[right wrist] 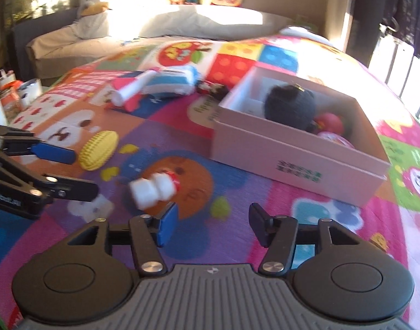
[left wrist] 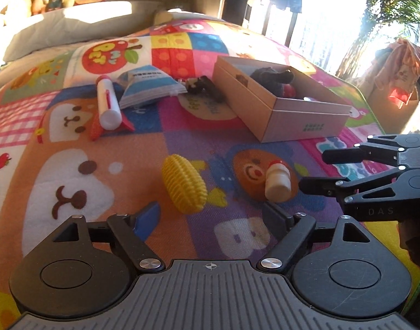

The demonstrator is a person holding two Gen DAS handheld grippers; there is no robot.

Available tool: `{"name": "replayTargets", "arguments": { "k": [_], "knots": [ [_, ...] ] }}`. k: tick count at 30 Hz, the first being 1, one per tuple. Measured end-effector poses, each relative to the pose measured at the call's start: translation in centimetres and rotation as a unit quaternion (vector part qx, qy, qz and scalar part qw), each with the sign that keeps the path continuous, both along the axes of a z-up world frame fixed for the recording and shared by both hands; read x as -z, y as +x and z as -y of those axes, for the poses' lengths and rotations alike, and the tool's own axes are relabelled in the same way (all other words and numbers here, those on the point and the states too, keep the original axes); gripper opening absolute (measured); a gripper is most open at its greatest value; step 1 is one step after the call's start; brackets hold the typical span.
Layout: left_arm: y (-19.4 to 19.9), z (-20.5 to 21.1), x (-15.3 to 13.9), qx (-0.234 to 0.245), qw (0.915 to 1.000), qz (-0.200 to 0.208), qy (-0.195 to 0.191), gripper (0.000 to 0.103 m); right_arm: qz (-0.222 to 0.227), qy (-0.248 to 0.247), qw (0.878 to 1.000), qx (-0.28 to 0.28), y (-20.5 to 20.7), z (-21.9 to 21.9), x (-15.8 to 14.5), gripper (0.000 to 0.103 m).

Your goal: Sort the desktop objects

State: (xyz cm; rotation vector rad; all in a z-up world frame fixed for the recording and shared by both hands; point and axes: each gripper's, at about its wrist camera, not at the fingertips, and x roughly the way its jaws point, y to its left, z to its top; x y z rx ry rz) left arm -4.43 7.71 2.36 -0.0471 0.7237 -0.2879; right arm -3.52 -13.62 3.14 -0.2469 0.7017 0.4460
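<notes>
Both tongs are hovering with their fingers apart and nothing between them. Left tongs (left wrist: 211, 214) are hanging low over the colourful cartoon-printed play mat (left wrist: 72, 187), and the right tongs (right wrist: 210, 225) are pointing in from the other side.

Going left to right, a white tube with a red cap (left wrist: 108, 104) is lying on a red pouch, touching a blue and white soft packet (left wrist: 146, 85). Nearer, a yellow ribbed oval plastic toy (left wrist: 185, 184) is lying on its side just ahead of the left tongs. Beside it, a small white plastic bottle with a red top (left wrist: 277, 183) is lying tipped over, close to the right tongs' fingertips. Behind them, an open pale cardboard box (left wrist: 308, 118) is already holding a dark knitted item (right wrist: 291, 108) and some red and pink things.

Judging by its look, the ribbed toy is light and stiff, its ridges giving good grip; taking it across the narrow middle seems safest. The bottle appears smooth, light and prone to rolling, so squeezing its waisted section is likely best.
</notes>
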Motion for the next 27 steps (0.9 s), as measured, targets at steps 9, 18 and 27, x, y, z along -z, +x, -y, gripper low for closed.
{"name": "replayTargets", "arguments": {
  "k": [9,18,27],
  "knots": [
    [-0.7,-1.7,-0.4,-0.026,0.9996,0.006,0.008,0.092,0.011,-0.014,0.996,-0.091,1.0,-4.1,0.3,0.065],
    [-0.7,-2.5,-0.3,-0.034,0.9994,-0.002,-0.005,0.094,-0.007,-0.003,0.997,-0.075,1.0,-3.9,0.6,0.028],
    [-0.1,0.2,0.0,0.020,0.9993,-0.004,-0.031,0.094,-0.012,-0.002,1.000,0.012,0.4,1.6,1.0,0.033]
  ]
}}
